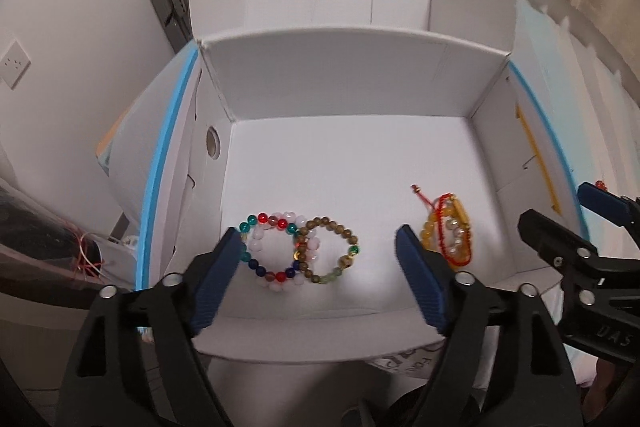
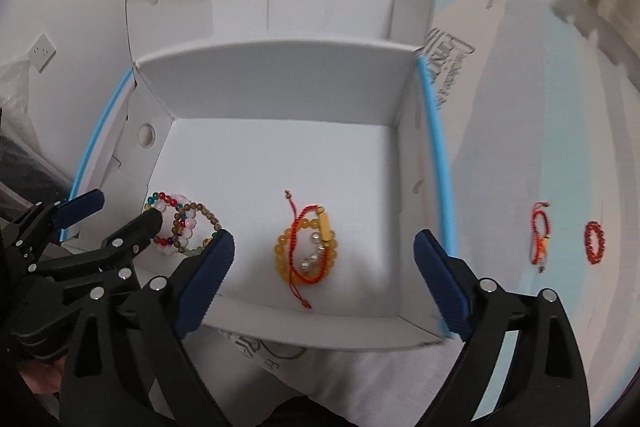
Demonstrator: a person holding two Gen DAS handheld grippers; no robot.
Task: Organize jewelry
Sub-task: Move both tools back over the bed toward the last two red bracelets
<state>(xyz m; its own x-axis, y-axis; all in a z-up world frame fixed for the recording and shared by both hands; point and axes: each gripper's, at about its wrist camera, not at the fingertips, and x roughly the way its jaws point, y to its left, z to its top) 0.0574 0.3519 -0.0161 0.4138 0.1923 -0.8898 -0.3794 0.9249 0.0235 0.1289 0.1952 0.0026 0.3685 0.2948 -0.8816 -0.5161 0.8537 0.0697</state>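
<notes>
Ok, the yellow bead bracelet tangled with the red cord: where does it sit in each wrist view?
Left wrist: yellow bead bracelet lies on the white box floor, right of centre, just past the left gripper's right fingertip.
Right wrist: the bracelet lies near the picture's centre, between the open fingers of the right gripper.
Shared landmark: the multicoloured bead bracelet, to its left in both.

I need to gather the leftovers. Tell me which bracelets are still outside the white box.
Two, both on the surface right of the box: the red cord bracelet and the red bead bracelet. All others lie inside.
</notes>
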